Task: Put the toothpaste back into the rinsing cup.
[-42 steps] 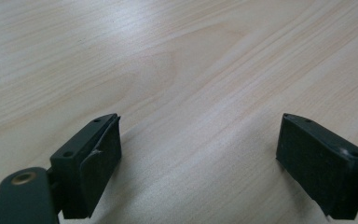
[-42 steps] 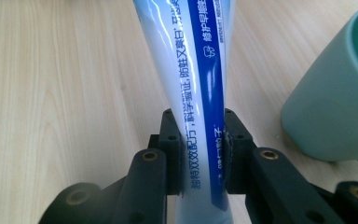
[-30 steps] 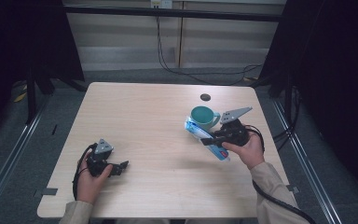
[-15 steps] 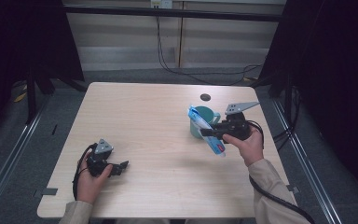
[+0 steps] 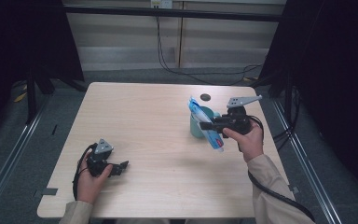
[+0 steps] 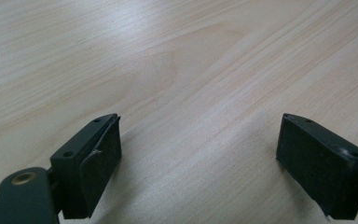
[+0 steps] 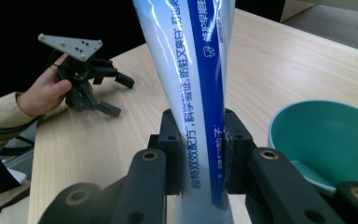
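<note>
In the high view, the right gripper (image 5: 209, 125) is clamped on a blue-and-white soft plastic toothpaste tube (image 5: 206, 124), which it holds slanted in the air just above and in front of the teal round cup (image 5: 200, 123), the tube's upper end over the cup's mouth. The cup stands near the right side of the pale wooden table (image 5: 158, 116), with a small dark round disc (image 5: 205, 97) behind it toward the far edge. The risk I see here: the tube's lower end could knock the cup's rim and tip it or push it toward the right edge, since little table is left on that side. To the left there is wide bare wood — the safer way to swing. The left gripper (image 5: 121, 166) rests near the front-left corner, well apart from the work.

In the left gripper view, the jaws stand wide apart with nothing between them, low over bare wood grain; nothing close by to strike.

In the right gripper view, the jaws pinch the tube (image 7: 200, 93) across its flat body, not at an end. The tube is soft and glossy, so it may slip or buckle under the squeeze — the cup (image 7: 326, 140) sits just beside, to the right. The other gripper (image 7: 107, 91) lies far off.
</note>
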{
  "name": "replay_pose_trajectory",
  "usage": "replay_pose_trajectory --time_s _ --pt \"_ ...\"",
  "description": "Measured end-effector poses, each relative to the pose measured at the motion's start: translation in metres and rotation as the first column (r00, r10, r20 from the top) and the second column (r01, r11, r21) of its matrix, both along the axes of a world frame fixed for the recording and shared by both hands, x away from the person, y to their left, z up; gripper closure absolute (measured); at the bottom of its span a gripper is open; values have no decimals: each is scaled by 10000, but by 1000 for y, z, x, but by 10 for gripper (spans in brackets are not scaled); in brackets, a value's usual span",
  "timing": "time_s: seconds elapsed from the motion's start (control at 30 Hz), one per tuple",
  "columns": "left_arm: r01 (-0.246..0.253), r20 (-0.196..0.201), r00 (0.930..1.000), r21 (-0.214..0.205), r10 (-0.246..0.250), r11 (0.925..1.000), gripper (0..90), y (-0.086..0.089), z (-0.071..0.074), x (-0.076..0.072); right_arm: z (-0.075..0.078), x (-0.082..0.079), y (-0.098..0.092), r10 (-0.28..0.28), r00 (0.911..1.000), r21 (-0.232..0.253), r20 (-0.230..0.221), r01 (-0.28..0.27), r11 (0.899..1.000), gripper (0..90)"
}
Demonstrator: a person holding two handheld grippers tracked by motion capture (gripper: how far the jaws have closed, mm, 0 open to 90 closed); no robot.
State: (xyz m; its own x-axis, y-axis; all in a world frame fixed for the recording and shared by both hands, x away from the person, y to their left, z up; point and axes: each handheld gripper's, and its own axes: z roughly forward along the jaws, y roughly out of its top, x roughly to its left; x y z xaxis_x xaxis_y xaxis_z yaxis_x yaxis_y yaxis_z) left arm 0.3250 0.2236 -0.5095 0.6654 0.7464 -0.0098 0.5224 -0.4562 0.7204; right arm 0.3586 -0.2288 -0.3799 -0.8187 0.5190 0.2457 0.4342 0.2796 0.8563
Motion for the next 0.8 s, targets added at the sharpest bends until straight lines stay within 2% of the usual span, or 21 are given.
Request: replay_pose_trajectory --time_s 0.63,0.8 --pt "7 -6 10000 0 -7 10000 137 0 0 0 16 11 5 -283 9995 644 162 272 9976 747" --pt "4 -6 10000 -1 -4 10000 137 0 0 0 20 15 10 -259 9995 622 204 246 9978 747"
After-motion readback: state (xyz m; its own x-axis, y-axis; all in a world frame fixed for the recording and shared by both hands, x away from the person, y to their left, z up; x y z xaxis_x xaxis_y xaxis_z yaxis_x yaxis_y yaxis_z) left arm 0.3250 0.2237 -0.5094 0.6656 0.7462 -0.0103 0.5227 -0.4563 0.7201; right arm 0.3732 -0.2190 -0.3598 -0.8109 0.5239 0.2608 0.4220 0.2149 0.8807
